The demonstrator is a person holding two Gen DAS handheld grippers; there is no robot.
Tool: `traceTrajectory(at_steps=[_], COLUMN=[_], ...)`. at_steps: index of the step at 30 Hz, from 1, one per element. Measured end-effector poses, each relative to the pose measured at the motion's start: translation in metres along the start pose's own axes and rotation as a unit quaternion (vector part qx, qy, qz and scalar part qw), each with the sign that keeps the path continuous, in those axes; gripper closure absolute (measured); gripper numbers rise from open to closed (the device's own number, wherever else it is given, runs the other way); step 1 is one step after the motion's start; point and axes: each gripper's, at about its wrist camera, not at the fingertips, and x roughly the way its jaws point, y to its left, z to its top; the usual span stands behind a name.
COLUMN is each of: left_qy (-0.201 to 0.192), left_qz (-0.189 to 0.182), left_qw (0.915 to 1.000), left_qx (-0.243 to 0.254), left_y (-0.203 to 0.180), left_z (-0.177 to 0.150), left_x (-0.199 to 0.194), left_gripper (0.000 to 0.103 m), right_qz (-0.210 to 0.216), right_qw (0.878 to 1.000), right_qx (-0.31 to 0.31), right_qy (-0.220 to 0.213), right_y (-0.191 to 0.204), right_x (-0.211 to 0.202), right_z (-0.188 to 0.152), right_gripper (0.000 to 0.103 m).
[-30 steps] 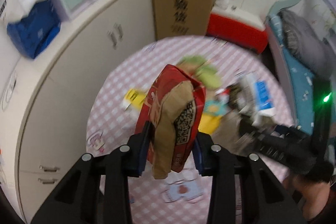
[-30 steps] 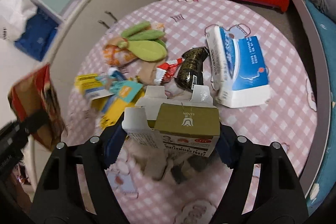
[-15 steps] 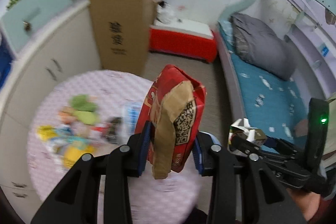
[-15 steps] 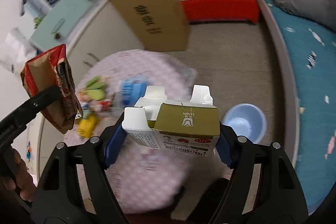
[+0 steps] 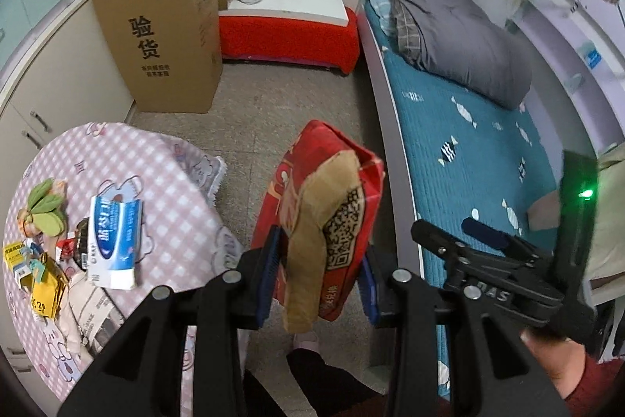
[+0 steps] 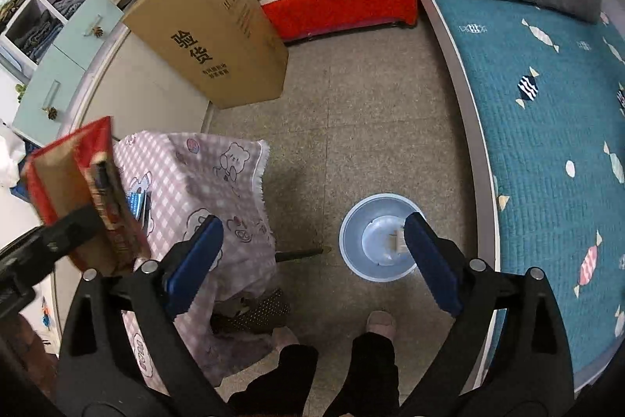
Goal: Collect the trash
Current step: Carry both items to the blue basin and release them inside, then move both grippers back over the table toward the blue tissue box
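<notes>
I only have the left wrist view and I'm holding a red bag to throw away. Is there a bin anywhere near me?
Observer: Yes. A blue basin stands on the floor between the draped table and the bed.
Operator: Anything in it already?
Observer: One pale piece of packaging lies in the bottom.
Operator: Is my right gripper free?
Observer: The right gripper is open with nothing between its fingers.
</notes>
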Motion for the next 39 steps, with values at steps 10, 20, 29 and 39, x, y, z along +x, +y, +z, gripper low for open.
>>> traceTrajectory(at_steps=[10, 20, 29, 39], left_qy=[0.023, 0.029, 0.018, 0.001], left_qz=[-0.009, -0.026, -0.038, -0.006], left_qw=[0.9994, 0.9984, 0.9991, 0.9993], left_qx=[0.024, 0.042, -0.003, -0.037], left_y=[-0.038, -0.06, -0.044, 0.004], left_z=[0.007, 0.022, 0.027, 0.015], left_x=[0.021, 0.03, 0.026, 0.003], left_gripper=[0.067, 0.064, 0.023, 0.023], right_qz=[-0.02, -0.063, -0.062, -0.027], right_qw=[0.999, 0.993, 0.993, 0.996], right_qx=[-0.024, -0.016, 0.013, -0.037], right_qy=[-0.037, -0.094, -0.099, -0.073], right_y=[-0.017, -0.031, -0.04, 0.017], right_x=[-0.027, -0.052, -0.058, -0.037], right_z=[0.005, 0.014, 0.018, 0.017], right_gripper=[0.01, 0.01, 0.009, 0.009])
